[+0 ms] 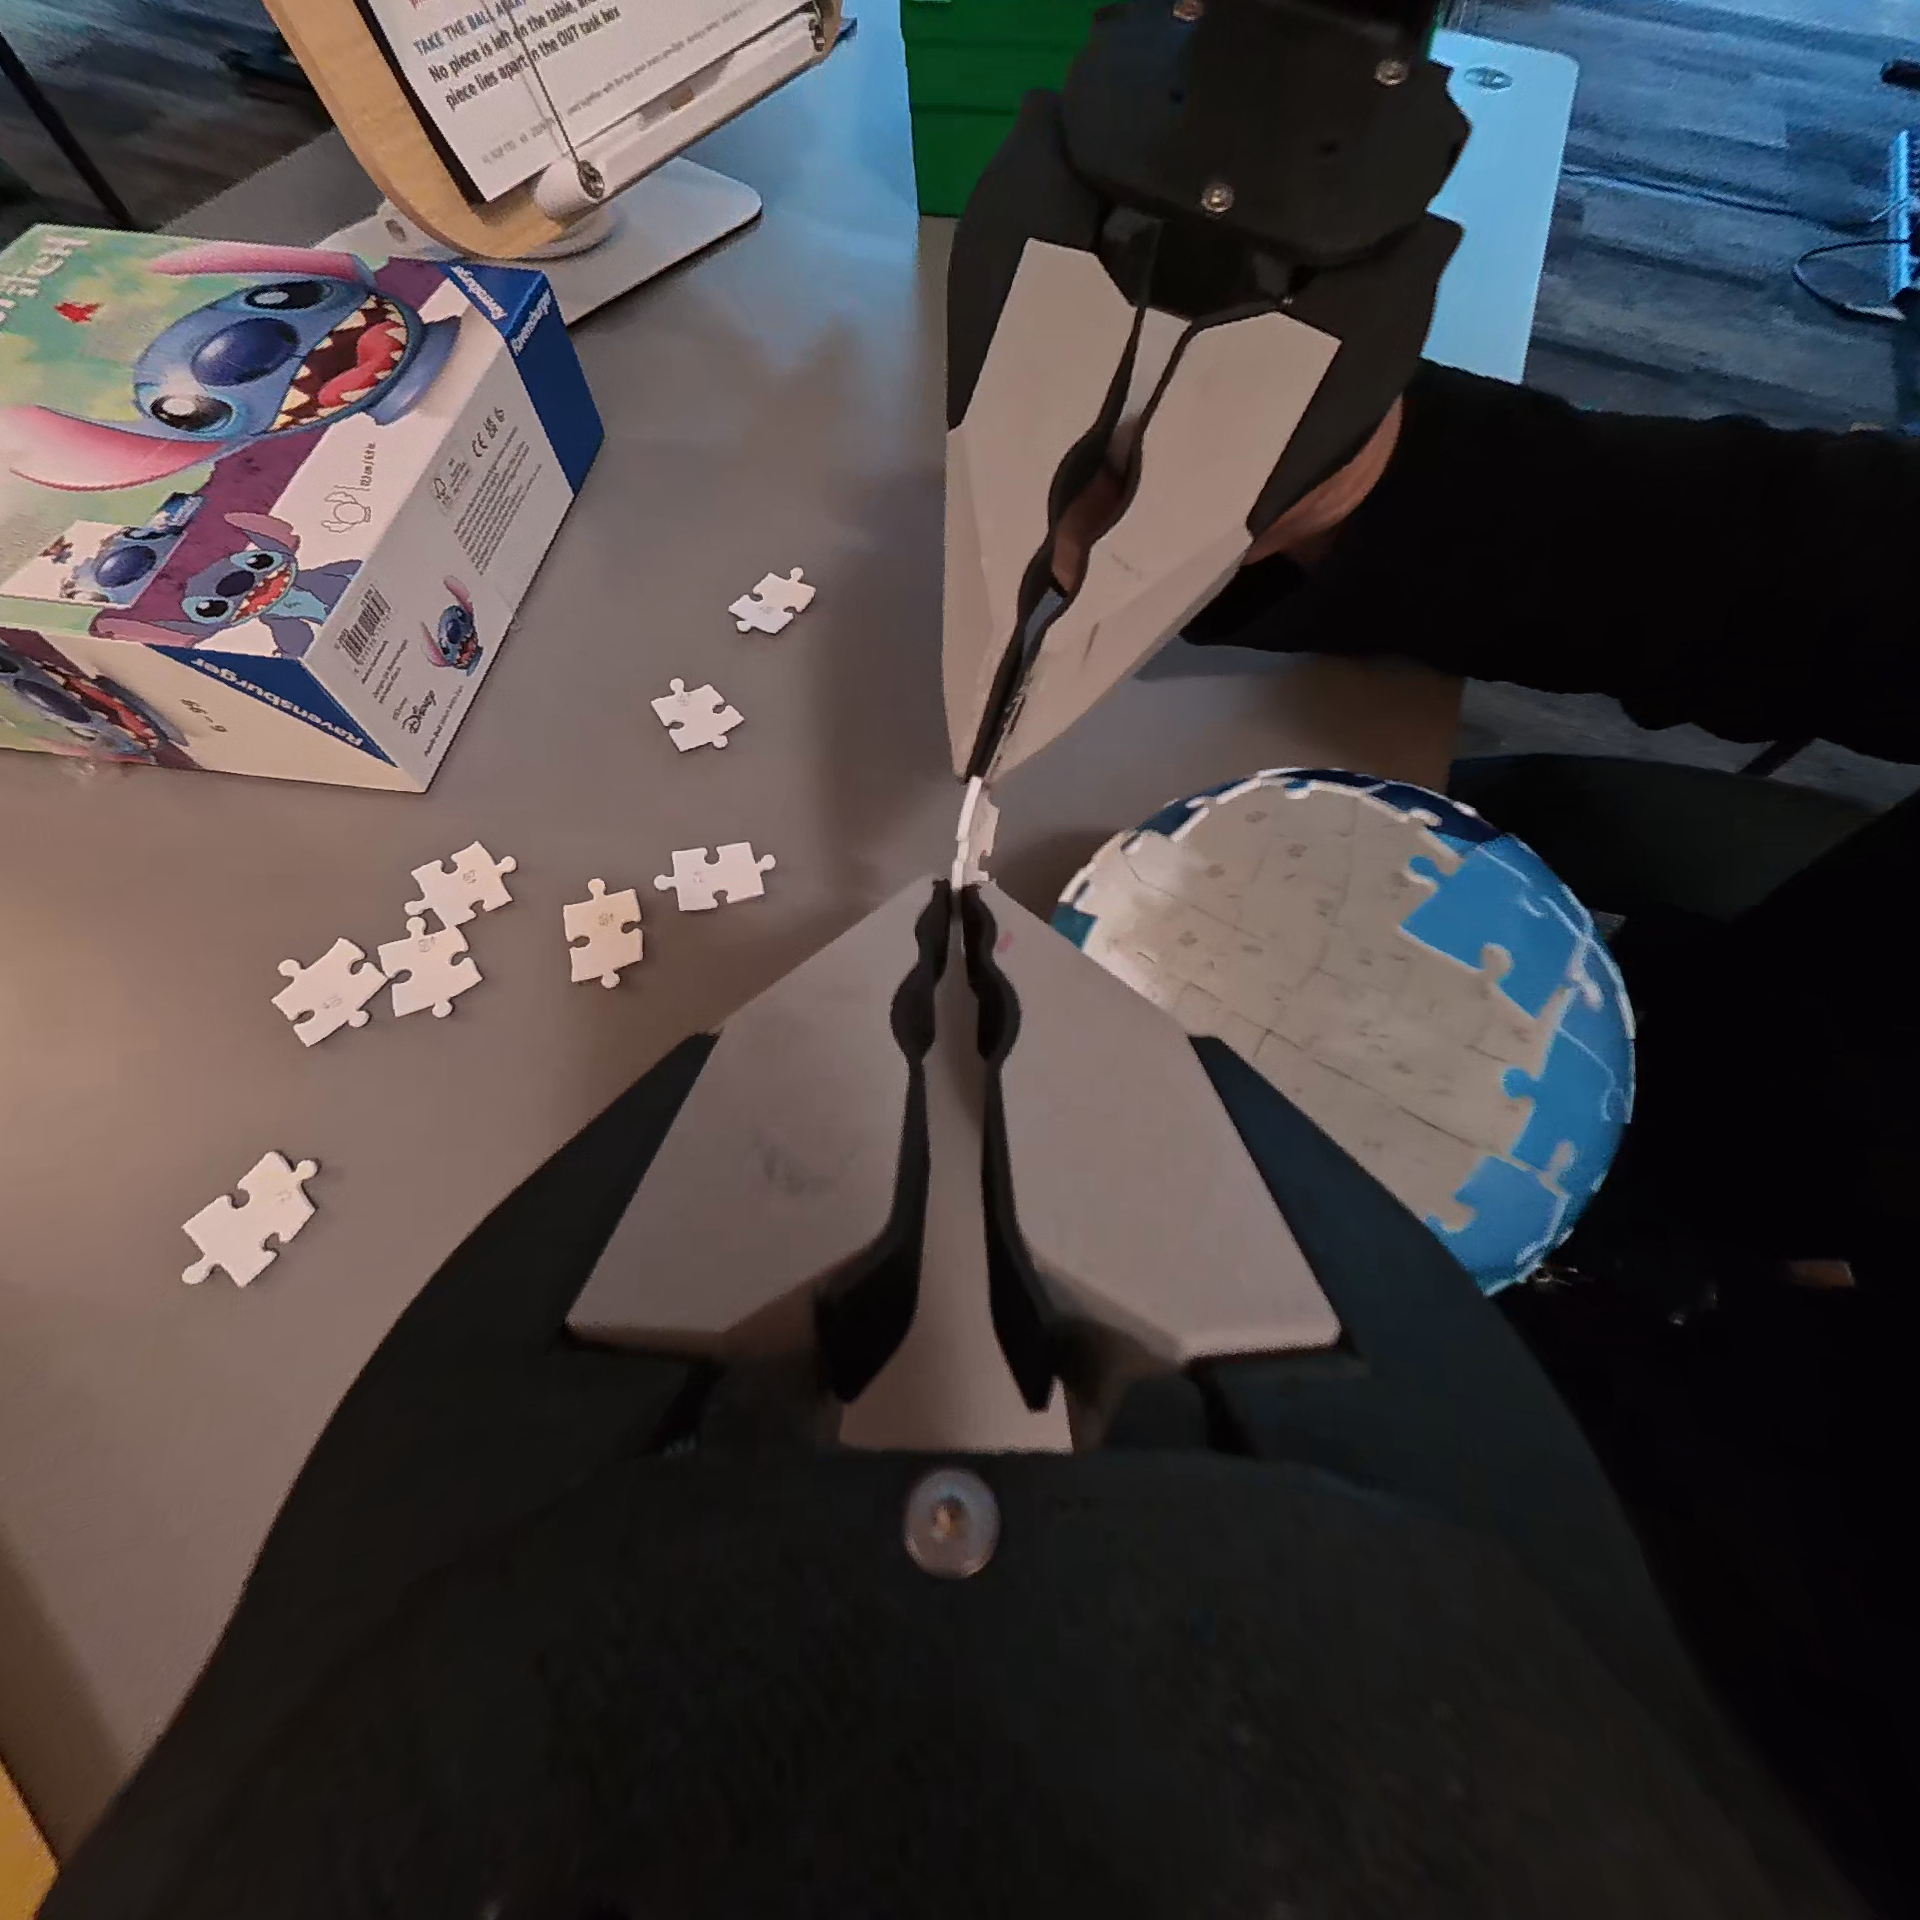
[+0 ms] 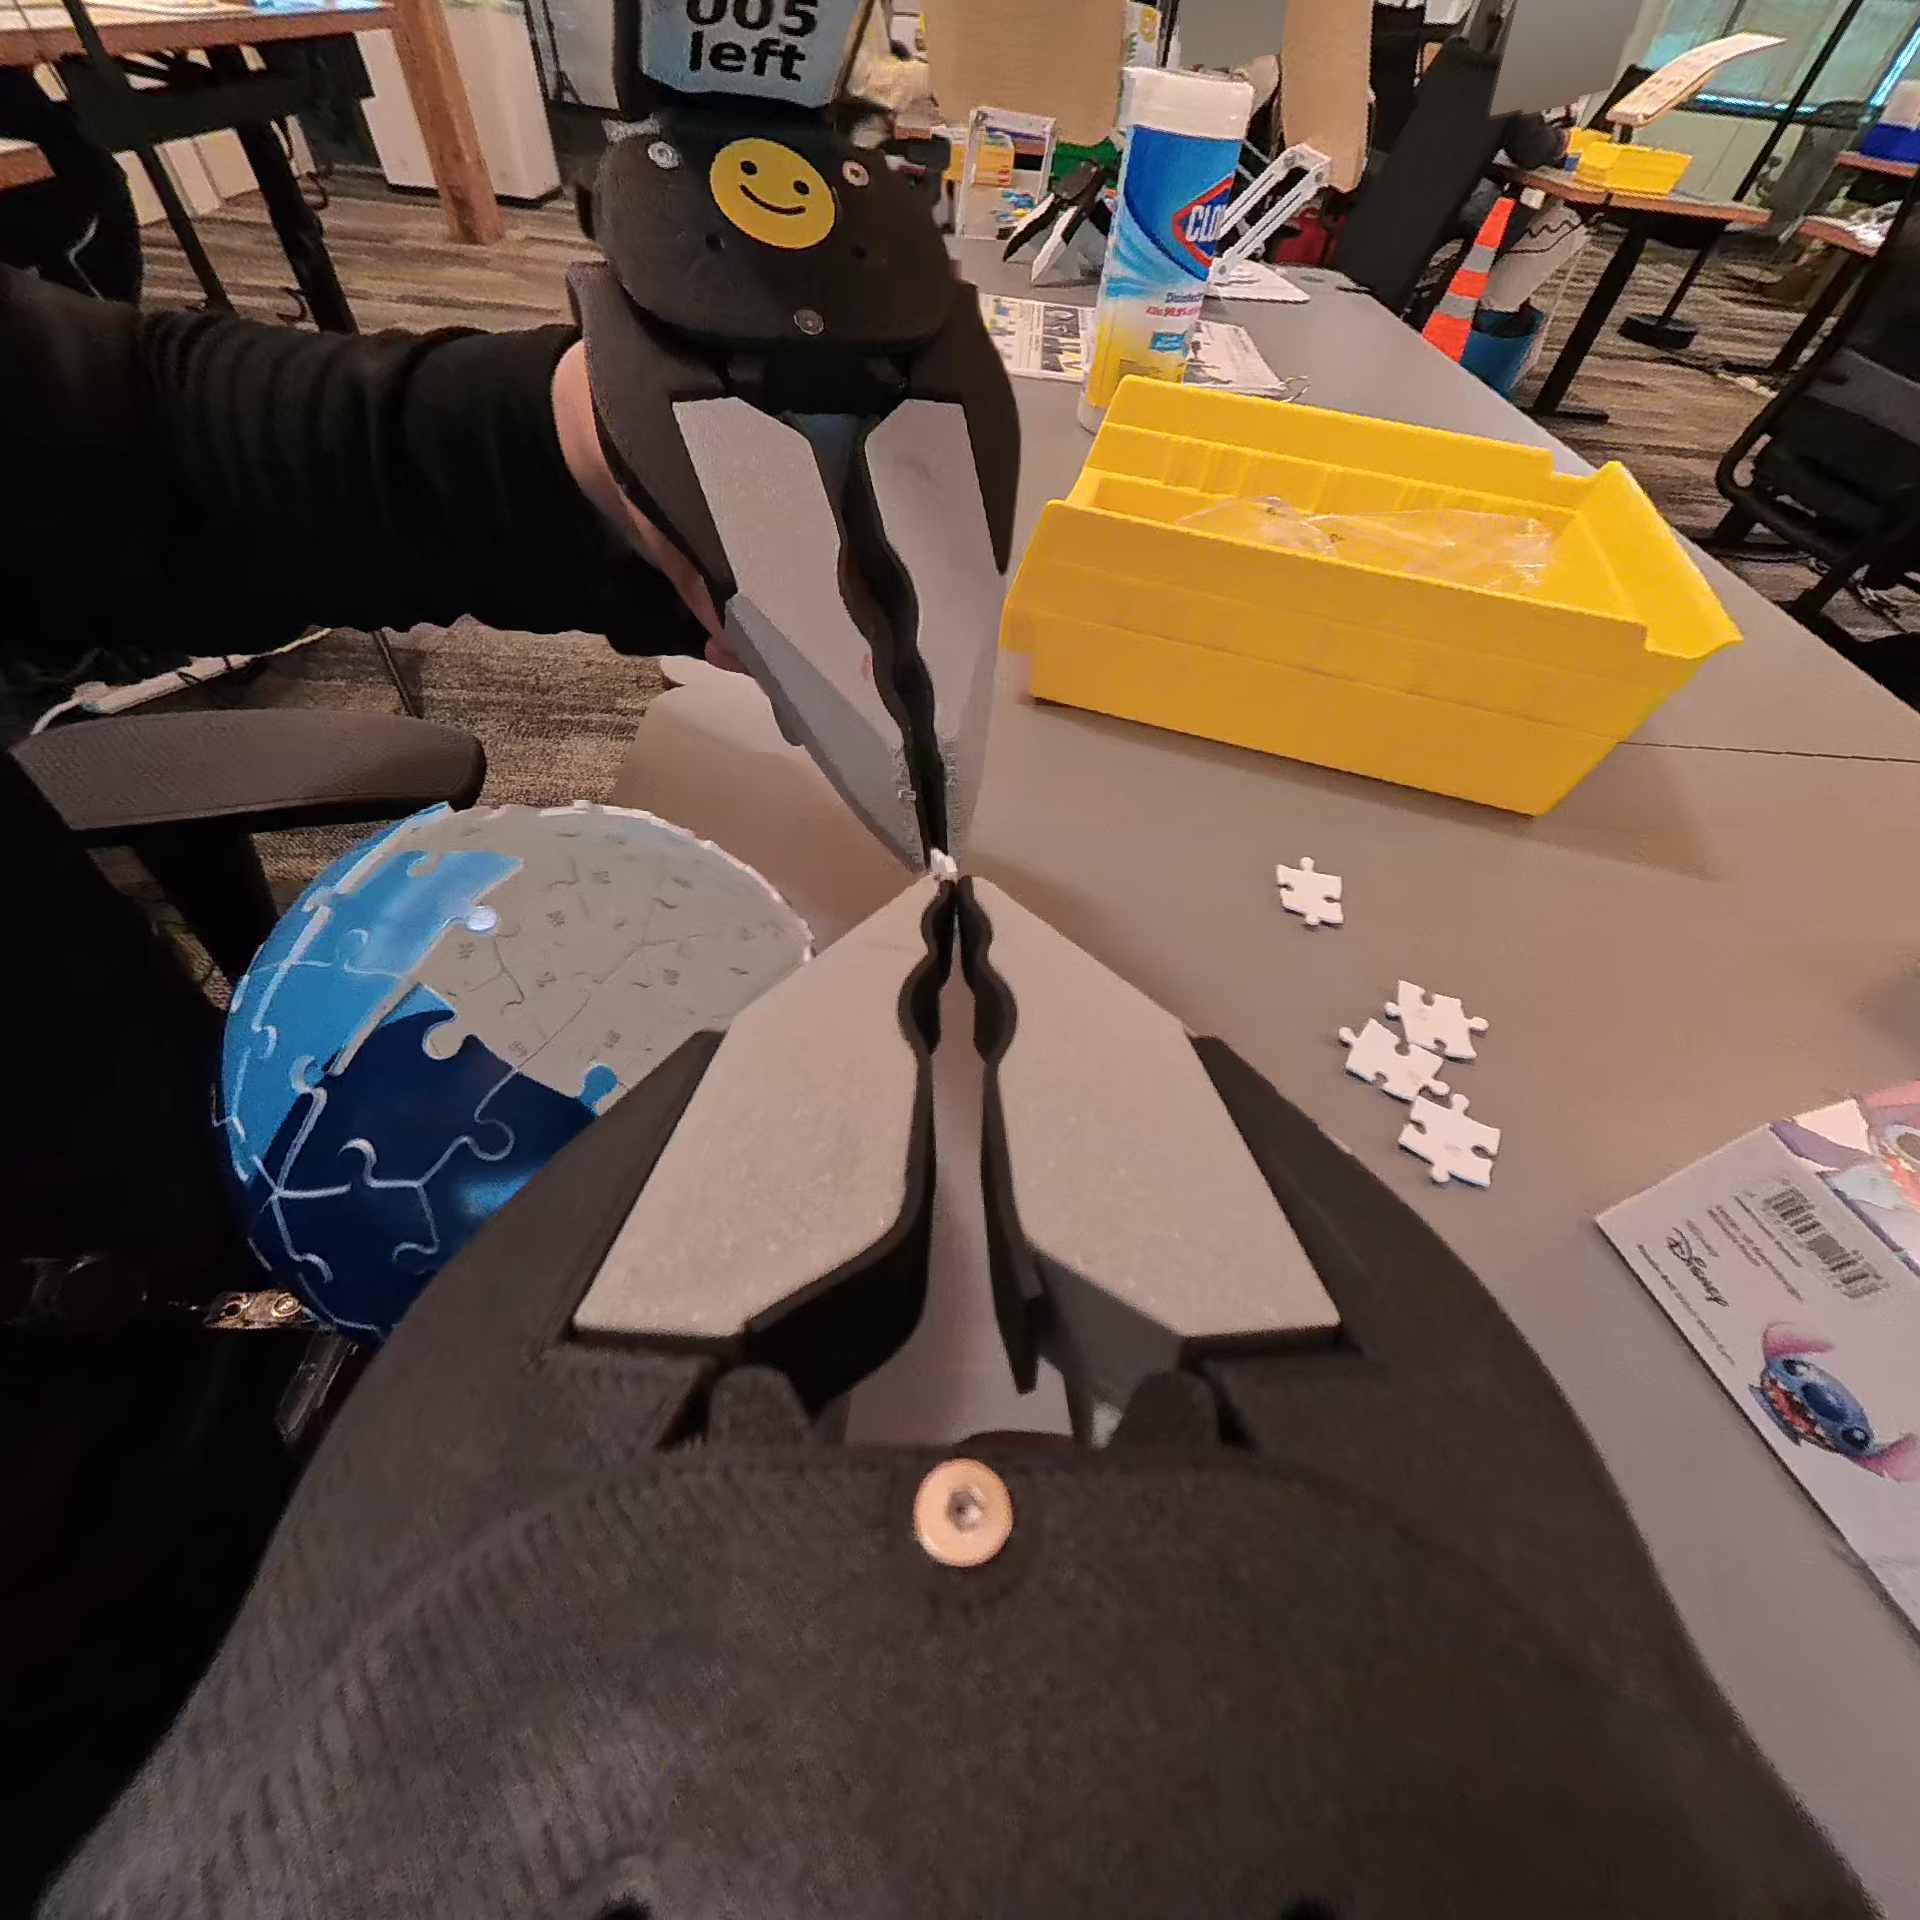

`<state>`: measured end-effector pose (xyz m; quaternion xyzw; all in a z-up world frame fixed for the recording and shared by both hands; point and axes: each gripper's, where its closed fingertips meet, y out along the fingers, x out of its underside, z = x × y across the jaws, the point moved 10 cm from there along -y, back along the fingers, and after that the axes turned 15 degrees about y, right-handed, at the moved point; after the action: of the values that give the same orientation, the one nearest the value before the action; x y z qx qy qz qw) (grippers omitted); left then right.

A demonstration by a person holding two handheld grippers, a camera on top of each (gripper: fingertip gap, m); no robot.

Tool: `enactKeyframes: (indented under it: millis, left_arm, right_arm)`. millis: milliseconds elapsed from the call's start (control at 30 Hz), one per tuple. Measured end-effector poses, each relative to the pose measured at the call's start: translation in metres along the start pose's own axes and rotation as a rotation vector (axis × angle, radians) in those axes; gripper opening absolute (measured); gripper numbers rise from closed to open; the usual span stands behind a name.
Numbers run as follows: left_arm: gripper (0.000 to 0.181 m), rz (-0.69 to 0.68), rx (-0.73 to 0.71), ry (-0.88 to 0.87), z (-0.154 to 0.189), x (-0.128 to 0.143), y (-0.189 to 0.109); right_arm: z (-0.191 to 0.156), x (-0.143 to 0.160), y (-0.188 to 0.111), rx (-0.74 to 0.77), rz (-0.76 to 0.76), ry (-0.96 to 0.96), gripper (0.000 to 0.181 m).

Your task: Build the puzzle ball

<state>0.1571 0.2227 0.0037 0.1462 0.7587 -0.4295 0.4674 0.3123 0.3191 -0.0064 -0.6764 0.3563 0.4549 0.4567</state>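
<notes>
A small white puzzle piece (image 1: pixel 975 831) is held edge-on in the air between my two grippers, above the grey table (image 1: pixel 727 1039). My left gripper (image 1: pixel 958 891) is shut on its near end. My right gripper (image 1: pixel 982 771) comes in from the far side and is shut on its other end. In the right wrist view the piece (image 2: pixel 942 864) shows only as a white speck between my right gripper (image 2: pixel 956 889) and the left gripper (image 2: pixel 928 847). The half-built blue and white puzzle ball (image 1: pixel 1351 987) sits just to the right, past the table edge; it also shows in the right wrist view (image 2: pixel 499 1018).
Several loose white pieces (image 1: pixel 447 935) lie on the table to the left, and a few more (image 2: pixel 1413 1070) show in the right wrist view. The puzzle box (image 1: pixel 260 499) and a sign stand (image 1: pixel 582 125) stand behind them. A yellow bin (image 2: pixel 1351 623) and a wipes canister (image 2: pixel 1164 229) stand farther off. My two grippers' fingertips are within a few centimetres of each other.
</notes>
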Motion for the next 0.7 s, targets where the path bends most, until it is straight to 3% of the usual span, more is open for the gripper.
enactKeyframes:
  millis: [200,700]
  left_arm:
    - [0.000,-0.037,-0.057,0.047,0.013,-0.001,-0.007]
    - [0.000,-0.090,-0.130,0.080,0.029,-0.004,-0.016]
  right_arm:
    - [-0.008,-0.002,0.005,-0.028,-0.032,-0.032,0.000]
    - [-0.026,-0.037,0.015,-0.005,-0.353,-0.118,0.011]
